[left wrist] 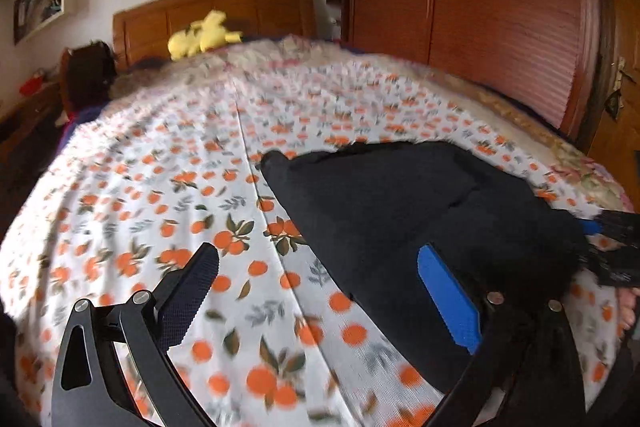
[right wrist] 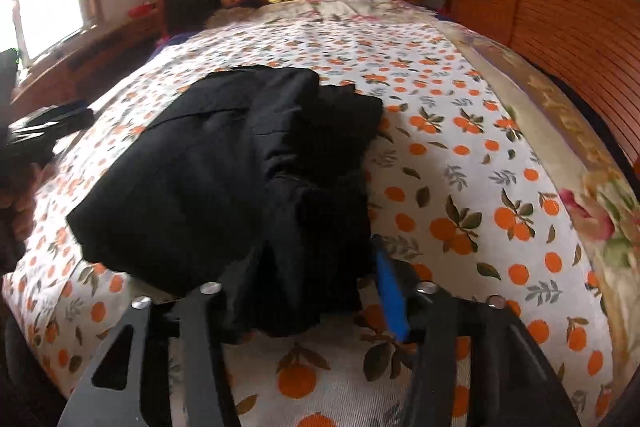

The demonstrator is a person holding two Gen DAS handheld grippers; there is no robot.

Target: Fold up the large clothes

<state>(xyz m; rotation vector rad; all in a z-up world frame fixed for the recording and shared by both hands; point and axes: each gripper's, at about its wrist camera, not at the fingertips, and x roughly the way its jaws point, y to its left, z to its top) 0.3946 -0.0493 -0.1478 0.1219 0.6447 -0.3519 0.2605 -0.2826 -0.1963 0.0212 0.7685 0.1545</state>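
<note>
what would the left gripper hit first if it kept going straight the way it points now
Most likely the orange-print bedsheet: the left gripper points down at bare sheet between its open fingers. The black garment lies just to the right, overlapping the blue finger pad, so it might brush that edge; depth is unclear.

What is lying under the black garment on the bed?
The black garment rests on the orange-print sheet, which shows all around it. The part of the sheet beneath it is covered, so whether anything else lies there cannot be seen.

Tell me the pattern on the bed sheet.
The bed sheet is white with oranges and green leaves, sharpest in the right wrist view.
</note>
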